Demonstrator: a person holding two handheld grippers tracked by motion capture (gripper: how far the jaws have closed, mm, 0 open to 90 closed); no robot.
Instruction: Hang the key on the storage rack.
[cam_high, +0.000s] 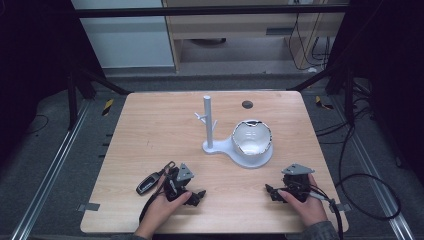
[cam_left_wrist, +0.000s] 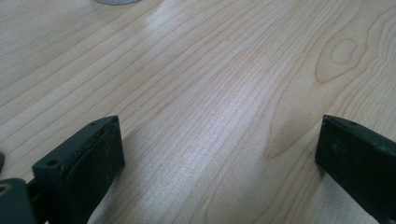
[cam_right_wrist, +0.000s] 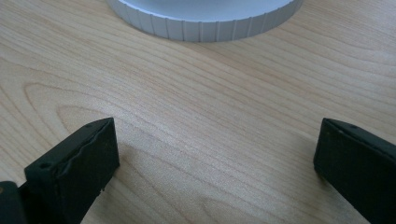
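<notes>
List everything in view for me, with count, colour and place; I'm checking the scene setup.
table: 1, light wood, centre
stand: 1, pale grey, upright post with pegs on a round-ended base, table centre
bowl: 1, white with dark rim, on the stand's base
key fob: 1, black, beside the left gripper
round hole cover: 1, dark, far table edge
left gripper: 1, black, open, near left
right gripper: 1, black, open, near right
hands: 2, near edge
</notes>
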